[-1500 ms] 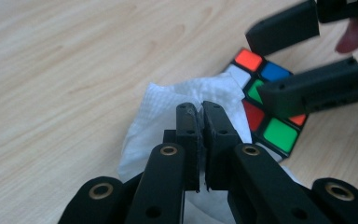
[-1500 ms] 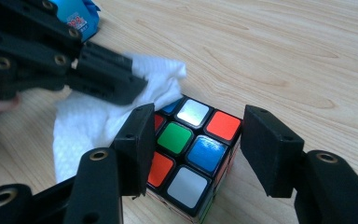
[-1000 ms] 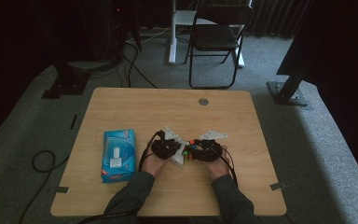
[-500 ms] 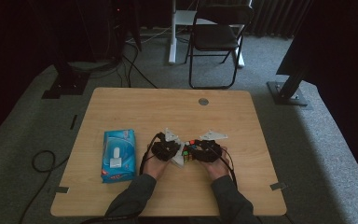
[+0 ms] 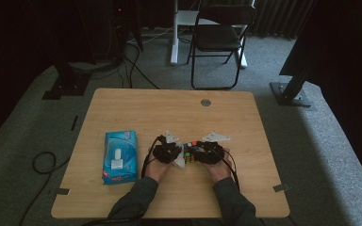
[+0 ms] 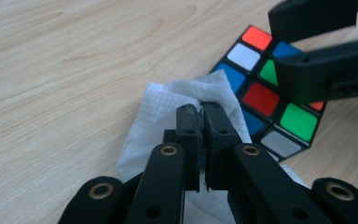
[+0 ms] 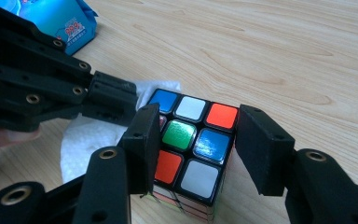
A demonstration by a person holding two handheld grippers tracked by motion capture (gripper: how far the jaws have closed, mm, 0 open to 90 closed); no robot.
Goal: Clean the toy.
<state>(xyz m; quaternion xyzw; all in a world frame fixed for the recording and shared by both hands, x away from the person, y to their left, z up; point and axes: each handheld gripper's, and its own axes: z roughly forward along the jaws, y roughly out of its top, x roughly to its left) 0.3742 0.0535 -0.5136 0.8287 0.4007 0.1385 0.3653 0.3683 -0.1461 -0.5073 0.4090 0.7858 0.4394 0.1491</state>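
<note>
Your left gripper [image 6: 200, 109] is clenched on a white wipe [image 6: 168, 107], pressing it against the cube [image 6: 270, 100] at frame centre. Your right gripper [image 7: 193, 140] grasps the cube from both sides, half open, lower centre of the table [image 5: 136, 108], right of the blue pack [image 5: 119, 156]

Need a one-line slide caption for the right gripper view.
Right gripper clamps a scrambled puzzle cube on the wooden table while the left gripper presses a white wipe against its side.
</note>
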